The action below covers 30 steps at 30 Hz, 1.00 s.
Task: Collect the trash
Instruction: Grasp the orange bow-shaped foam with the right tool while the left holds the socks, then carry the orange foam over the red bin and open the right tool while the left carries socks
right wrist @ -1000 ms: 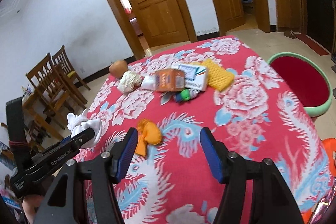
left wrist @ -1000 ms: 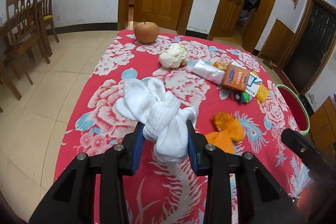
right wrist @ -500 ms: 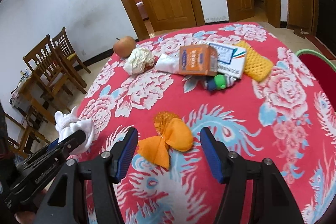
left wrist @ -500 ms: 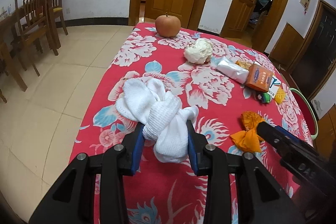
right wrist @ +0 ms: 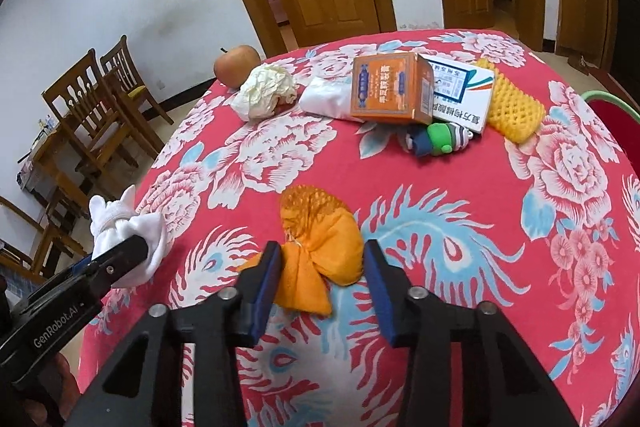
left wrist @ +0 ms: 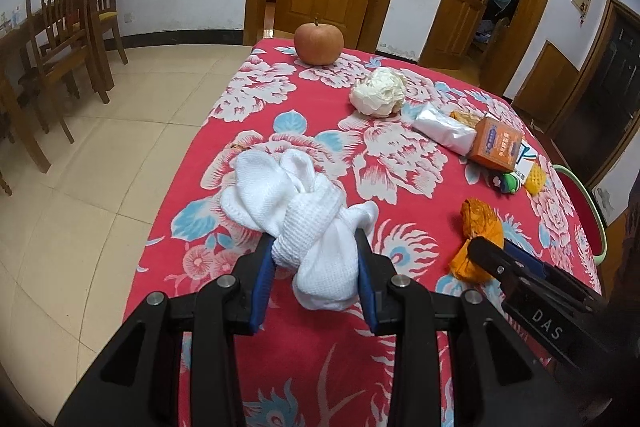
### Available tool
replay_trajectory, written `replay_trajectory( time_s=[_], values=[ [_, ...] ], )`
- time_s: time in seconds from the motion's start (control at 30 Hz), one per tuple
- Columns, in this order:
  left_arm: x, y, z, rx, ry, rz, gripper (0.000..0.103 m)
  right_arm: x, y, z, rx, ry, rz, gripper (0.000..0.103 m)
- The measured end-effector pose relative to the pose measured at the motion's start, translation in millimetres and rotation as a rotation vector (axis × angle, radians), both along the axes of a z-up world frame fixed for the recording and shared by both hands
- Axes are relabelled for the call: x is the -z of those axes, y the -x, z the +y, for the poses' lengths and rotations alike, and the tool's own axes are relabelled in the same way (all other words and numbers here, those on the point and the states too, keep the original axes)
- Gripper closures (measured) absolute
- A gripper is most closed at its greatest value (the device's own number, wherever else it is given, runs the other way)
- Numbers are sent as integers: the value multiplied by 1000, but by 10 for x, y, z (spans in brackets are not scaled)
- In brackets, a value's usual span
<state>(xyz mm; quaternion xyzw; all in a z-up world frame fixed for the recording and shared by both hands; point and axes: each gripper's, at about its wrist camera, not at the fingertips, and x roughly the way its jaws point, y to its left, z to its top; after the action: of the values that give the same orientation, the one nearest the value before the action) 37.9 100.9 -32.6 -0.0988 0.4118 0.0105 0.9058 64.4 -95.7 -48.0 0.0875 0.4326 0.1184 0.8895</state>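
Right wrist: right hand-held gripper [right wrist: 324, 273] closing around orange net [right wrist: 320, 247]; white-cloth [left wrist: 304, 211] grip partly hidden.

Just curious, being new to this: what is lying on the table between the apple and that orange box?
A crumpled ball of white paper, then a white plastic packet against the orange box; the apple is behind. The right wrist view shows it.

On the counter [right wrist: 560, 163] the apple [right wrist: 236, 65] sat at the far edge, crumpled paper [right wrist: 266, 93] just before it, then a pouch [right wrist: 328, 101], box [right wrist: 390, 89] and carton [right wrist: 460, 91] rightward; chairs [left wrist: 76, 27] stood left.
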Motion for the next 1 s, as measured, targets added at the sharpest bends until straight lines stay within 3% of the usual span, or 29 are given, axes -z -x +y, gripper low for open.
replay_trajectory(
  time_s=[0.13,0.57,1.0],
  values=[
    [-49,36,-61,17,2,-9,66,-8,12,-73,1,-58,-2,70],
    [-299,142,-336,93,18,-56,66,-457,318,-436,17,-119,-103,71],
    [-551,21,-871,227,59,-74,66,-715,424,-1328,184,-99,-147,70]
  ],
)
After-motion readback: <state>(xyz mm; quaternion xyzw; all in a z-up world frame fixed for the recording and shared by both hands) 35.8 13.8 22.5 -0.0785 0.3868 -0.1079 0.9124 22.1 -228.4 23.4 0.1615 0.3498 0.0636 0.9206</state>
